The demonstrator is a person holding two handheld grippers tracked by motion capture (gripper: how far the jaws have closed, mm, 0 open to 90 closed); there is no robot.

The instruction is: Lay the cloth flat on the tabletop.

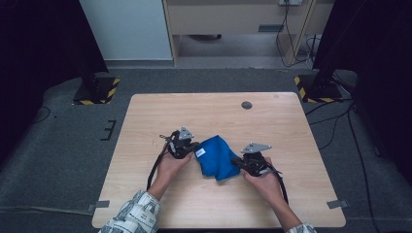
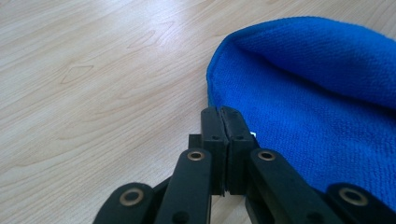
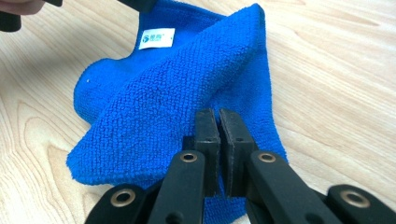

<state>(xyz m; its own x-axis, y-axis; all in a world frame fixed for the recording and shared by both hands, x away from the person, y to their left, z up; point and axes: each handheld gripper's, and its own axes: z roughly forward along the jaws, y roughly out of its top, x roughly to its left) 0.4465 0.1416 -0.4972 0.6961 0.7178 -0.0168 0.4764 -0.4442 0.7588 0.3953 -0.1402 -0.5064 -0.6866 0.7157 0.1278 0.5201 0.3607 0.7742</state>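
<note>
High view shows a person sitting at a wooden desk [image 1: 160,116] with one gripper in each hand, and a blue cloth [image 1: 216,158] lies crumpled on the desk between the two. The left gripper [image 1: 194,148] is at the left edge of the cloth, beside the small white label [image 1: 199,152]. The right gripper [image 1: 236,161] is at the opposite side of the cloth, near its lower right corner.

From the left gripper view, the jaws are pressed together with no gap, and the cloth [image 2: 317,102] begins just to the right of the tips. The label is partly hidden behind them, so I cannot tell if a bit of the edge is caught there.

From the right gripper view, the jaws are also closed flat against each other. The cloth [image 3: 177,98] is directly in front of them and under them, folded with one flap lifted over the rest. Its fabric reaches to the tips, but whether they pinch it I cannot see. The label [image 3: 157,38] is at the far end, close to the other gripper [image 3: 135,4].
</note>
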